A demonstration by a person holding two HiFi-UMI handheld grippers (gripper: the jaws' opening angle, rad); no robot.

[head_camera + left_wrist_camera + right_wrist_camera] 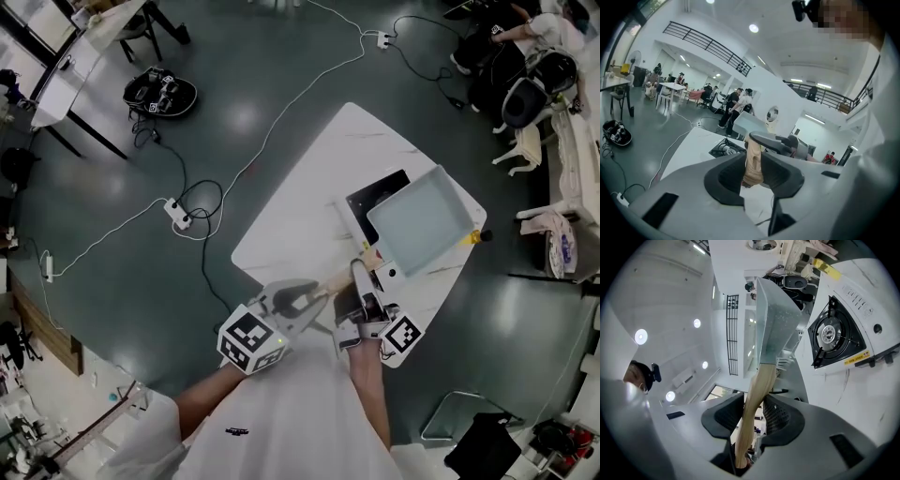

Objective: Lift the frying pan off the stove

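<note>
The frying pan (422, 220) is square, pale grey, with a light wooden handle (339, 279). It hangs tilted above the black stove (373, 195) on the white table (300, 187). My left gripper (314, 298) is shut on the handle's near end (753, 164). My right gripper (360, 281) grips the same handle (757, 399) closer to the pan. In the right gripper view the pan (776, 324) rises beyond the jaws and the stove's burner (829, 333) lies uncovered to its right. In the left gripper view the stove (724, 149) lies on the table beyond the jaws.
White cables and a power strip (178, 214) run over the dark floor left of the table. A black bag (159, 92) lies farther back. White chairs (525, 112) and seated people are at the upper right. A small yellow item (475, 236) sits at the table's right edge.
</note>
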